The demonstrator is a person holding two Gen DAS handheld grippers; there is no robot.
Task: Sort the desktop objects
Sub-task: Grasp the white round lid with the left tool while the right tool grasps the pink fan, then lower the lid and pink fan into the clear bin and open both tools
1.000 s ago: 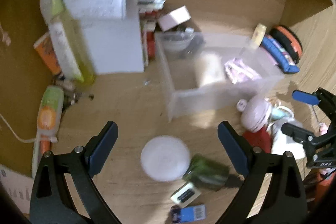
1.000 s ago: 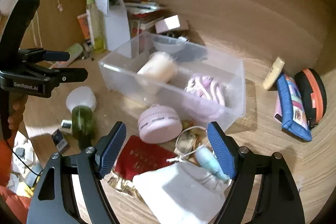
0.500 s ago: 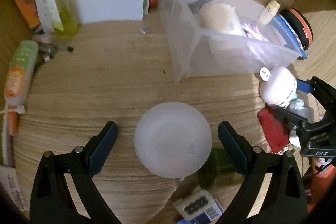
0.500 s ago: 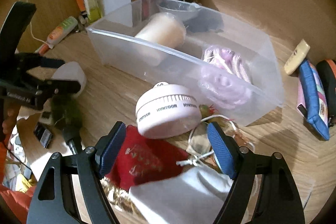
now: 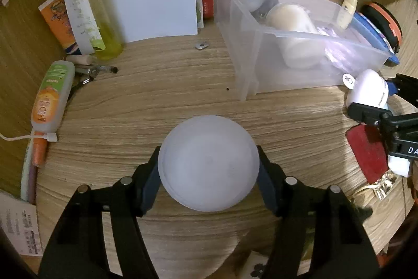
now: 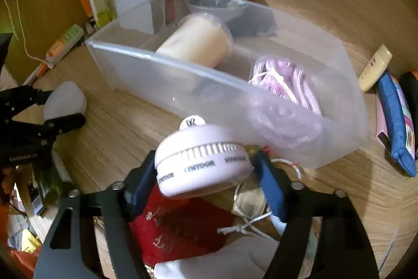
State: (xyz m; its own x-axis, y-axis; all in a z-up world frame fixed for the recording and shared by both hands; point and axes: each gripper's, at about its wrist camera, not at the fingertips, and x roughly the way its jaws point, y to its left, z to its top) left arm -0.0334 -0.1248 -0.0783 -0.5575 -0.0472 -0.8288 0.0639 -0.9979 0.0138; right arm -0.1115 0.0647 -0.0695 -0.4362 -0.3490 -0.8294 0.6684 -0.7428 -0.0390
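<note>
both grippers loaded beside the bin

the left gripper [image 5: 208, 169] pinches a frosted white dome-shaped cap [image 5: 208, 163] above the wooden desk [image 5: 156, 101], and the right gripper [image 6: 205, 171] clamps a round pale-pink ribbed case [image 6: 202, 161], likely bound for the clear plastic storage bin [image 6: 183, 80] just ahead.

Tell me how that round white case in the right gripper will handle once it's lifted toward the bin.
The round white case looks like rigid plastic, so it likely won't flex. The right gripper pinches its smooth curved rim, so it may slip or pivot. It already sits tilted. Set on edge, it would probably roll.
</note>
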